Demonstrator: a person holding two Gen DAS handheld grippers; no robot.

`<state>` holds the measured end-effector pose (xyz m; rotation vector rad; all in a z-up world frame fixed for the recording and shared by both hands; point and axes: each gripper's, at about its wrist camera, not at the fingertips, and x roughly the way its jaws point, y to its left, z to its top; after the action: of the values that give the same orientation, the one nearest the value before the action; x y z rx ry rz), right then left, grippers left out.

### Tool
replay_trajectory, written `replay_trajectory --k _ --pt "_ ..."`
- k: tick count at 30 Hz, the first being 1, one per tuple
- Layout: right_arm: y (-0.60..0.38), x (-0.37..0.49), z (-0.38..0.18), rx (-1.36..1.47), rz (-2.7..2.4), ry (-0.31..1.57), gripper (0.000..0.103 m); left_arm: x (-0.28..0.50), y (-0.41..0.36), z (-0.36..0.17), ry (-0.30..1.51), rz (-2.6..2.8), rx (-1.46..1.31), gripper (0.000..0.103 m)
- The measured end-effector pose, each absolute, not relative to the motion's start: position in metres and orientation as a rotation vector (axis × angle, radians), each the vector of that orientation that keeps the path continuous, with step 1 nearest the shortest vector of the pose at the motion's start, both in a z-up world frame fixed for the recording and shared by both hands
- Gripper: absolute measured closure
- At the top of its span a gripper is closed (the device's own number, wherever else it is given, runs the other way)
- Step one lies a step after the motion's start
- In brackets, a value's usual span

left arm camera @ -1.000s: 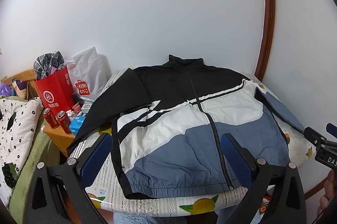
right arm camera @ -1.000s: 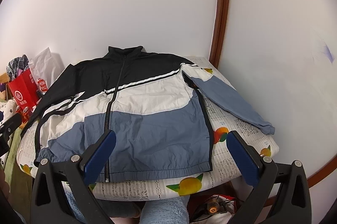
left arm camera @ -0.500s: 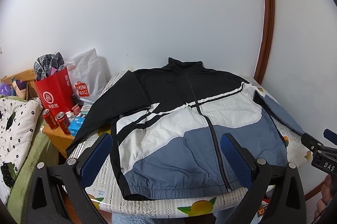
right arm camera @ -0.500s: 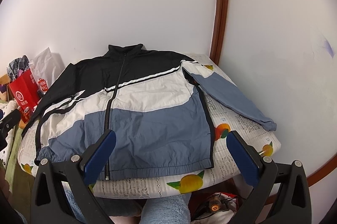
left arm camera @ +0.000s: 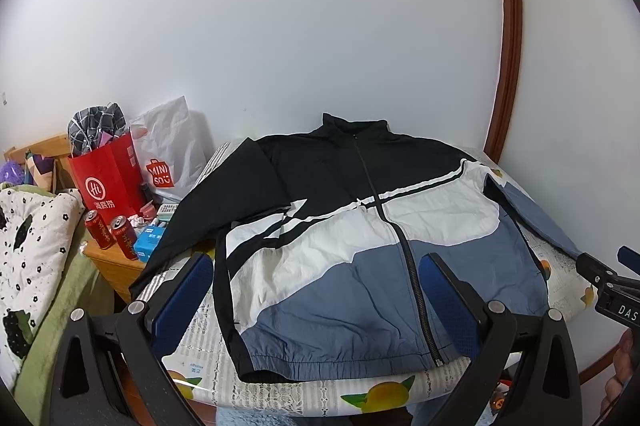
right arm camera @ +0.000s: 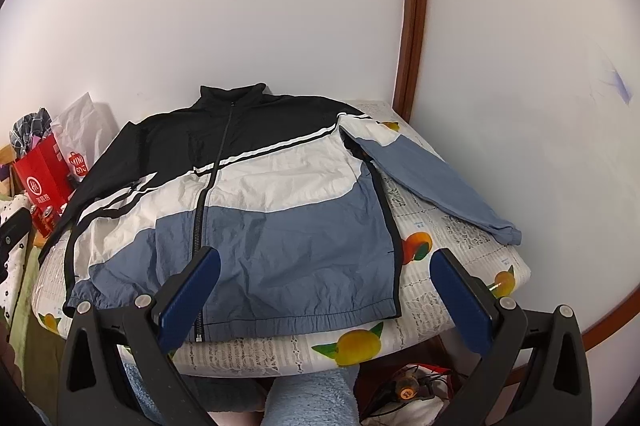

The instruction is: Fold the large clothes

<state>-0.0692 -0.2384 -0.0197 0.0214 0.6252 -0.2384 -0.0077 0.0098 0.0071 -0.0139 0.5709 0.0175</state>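
Left gripper (left arm camera: 316, 290) jaws spread wide, empty, above near hem. Right gripper (right arm camera: 324, 282) likewise spread, holding nothing. Jacket (right arm camera: 248, 202) lies flat, zipped, front up on fruit-print table cover (right arm camera: 452, 246), collar at far wall; right sleeve (right arm camera: 424, 178) angled out right. Red bag (left arm camera: 106, 178) and two cans (left arm camera: 112, 236) far left on wooden stand.

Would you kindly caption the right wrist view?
Open right gripper hovers before a zipped jacket spread flat on the fruit-print bed.
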Motion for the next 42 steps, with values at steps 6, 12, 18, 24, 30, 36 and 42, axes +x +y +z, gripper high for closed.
replay_trajectory --k 6,12,18,24,30,36,42 --pt "-0.237 -0.073 -0.018 0.035 -0.231 0.624 0.0 -0.007 0.01 0.003 0.58 0.006 -0.035 0.0" --pt "-0.228 -0.078 -0.016 -0.014 -0.27 0.616 0.0 -0.01 0.009 0.001 0.577 0.002 -0.024 0.0" --pt "-0.228 -0.079 -0.013 0.0 -0.256 0.621 0.0 -0.013 0.009 0.005 0.556 0.017 -0.014 0.0" --pt "-0.229 -0.081 -0.008 0.022 -0.257 0.613 0.0 -0.014 0.009 0.01 0.549 0.0 -0.006 0.0" --pt "-0.232 -0.079 -0.008 0.03 -0.274 0.614 0.0 -0.014 0.008 0.01 0.548 -0.009 0.005 0.0" --pt "-0.232 -0.075 -0.008 0.043 -0.25 0.624 0.0 -0.008 0.013 0.012 0.563 -0.012 -0.014 0.0" --pt "-0.229 -0.068 -0.007 0.061 -0.219 0.628 0.0 0.009 0.03 0.01 0.603 0.018 -0.038 0.0"
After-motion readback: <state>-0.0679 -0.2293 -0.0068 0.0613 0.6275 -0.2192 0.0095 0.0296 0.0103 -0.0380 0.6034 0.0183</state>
